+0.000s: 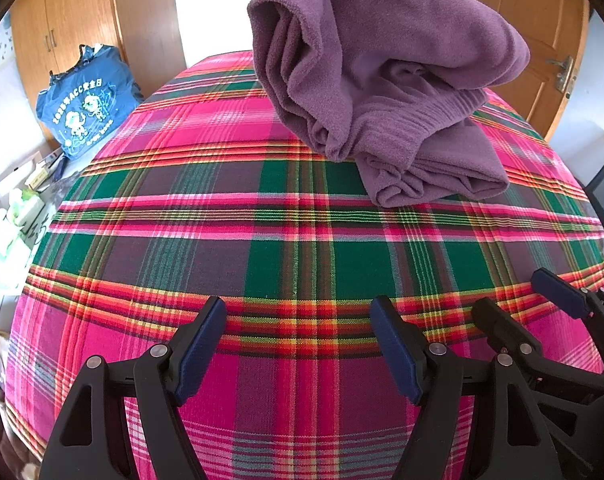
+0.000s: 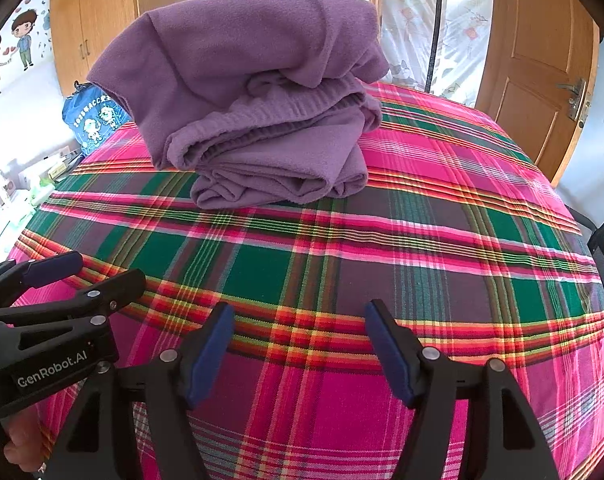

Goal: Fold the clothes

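Both grippers, left [image 1: 298, 344] & right [image 2: 298, 348], jaws apart, empty, near edge of plaid cloth [image 1: 262, 264]. Purple fleece garment [image 1: 382, 92] bunched at far side: reach in, grab its corners, spread flat first.

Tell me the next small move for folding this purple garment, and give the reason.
Probably move both tongs forward toward the purple garment. It lies bunched in a heap on the plaid cloth, not yet spread. The left tongs and right tongs are open and empty, hovering side by side short of it, so neither can take hold of an edge from here.
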{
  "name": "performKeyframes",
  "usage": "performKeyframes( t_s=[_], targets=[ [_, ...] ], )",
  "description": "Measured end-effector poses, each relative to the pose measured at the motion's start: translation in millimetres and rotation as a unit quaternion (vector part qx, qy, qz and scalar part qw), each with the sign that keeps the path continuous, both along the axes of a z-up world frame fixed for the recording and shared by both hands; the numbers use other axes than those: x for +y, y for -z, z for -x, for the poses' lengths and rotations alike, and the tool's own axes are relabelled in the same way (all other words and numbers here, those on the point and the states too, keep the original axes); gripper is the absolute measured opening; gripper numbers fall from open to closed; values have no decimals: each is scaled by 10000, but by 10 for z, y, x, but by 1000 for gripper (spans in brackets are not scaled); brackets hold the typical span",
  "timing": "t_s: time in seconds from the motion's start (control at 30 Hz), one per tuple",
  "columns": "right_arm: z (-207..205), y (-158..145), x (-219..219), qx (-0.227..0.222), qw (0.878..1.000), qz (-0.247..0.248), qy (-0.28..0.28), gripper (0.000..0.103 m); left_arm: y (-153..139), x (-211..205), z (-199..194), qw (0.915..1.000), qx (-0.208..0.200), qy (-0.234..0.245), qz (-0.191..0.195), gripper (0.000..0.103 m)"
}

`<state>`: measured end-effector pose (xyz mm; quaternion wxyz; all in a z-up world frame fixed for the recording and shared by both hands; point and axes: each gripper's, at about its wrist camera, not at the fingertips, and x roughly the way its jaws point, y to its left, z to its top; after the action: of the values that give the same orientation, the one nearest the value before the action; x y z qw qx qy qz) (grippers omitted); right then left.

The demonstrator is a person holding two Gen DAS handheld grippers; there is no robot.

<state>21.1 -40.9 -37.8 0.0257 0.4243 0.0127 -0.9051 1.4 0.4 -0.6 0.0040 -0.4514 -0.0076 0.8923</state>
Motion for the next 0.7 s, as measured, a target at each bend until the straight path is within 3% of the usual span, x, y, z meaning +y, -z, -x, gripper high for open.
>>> performKeyframes(
  t_s=[0.37, 0.57, 0.7],
  targets=[
    [15, 5, -21, -10, 10000, -7, -12, 71, -34, -34, 25, 9998, -188, 76, -66, 76],
    [9, 3, -31, -31, 10000, -1, -61, 74, -267, -132, 45, 9994, 105, 73, -310, 76],
    [26, -9, -37, -73, 9998, -5, -157, 76, -562, -194, 72, 9978, 666, -52, 41, 76]
  ],
)
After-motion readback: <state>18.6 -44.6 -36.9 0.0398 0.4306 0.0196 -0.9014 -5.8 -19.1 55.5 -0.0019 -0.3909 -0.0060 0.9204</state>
